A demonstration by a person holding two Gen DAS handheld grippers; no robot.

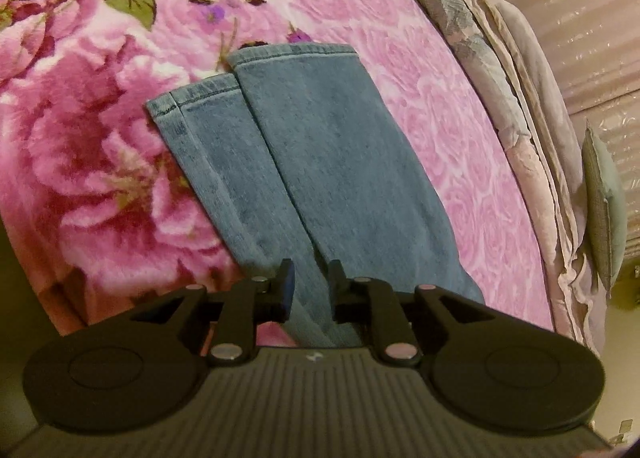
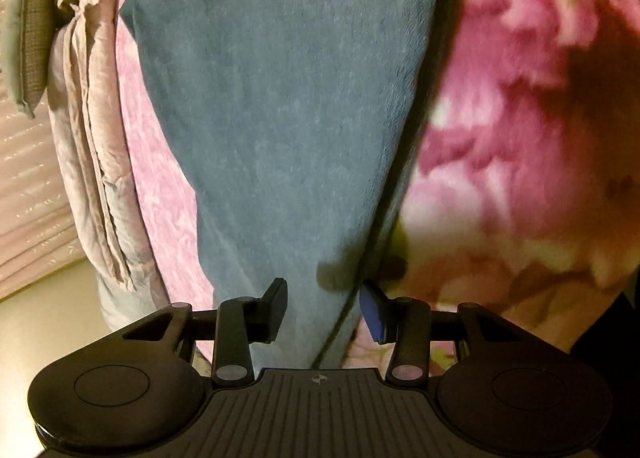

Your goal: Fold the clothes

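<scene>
Two denim legs of the jeans (image 1: 320, 154) lie stacked lengthwise on the bed's pink floral blanket (image 1: 100, 162), hems at the far end. The left tool (image 1: 311, 290) has its fingers parted with denim running between them; whether they pinch it I cannot tell. The right tool (image 2: 324, 306) stands open over the denim's edge. Along the blanket's side lies rumpled pale bedding (image 1: 532, 162) and a grey-green cushion (image 1: 604, 210).

Bed: pink floral plush blanket (image 1: 120, 162) on top; grey-pink layered bedding (image 1: 532, 162) along its edge. Beyond: pale striped padded panel (image 1: 592, 38); warm, dim light.
</scene>
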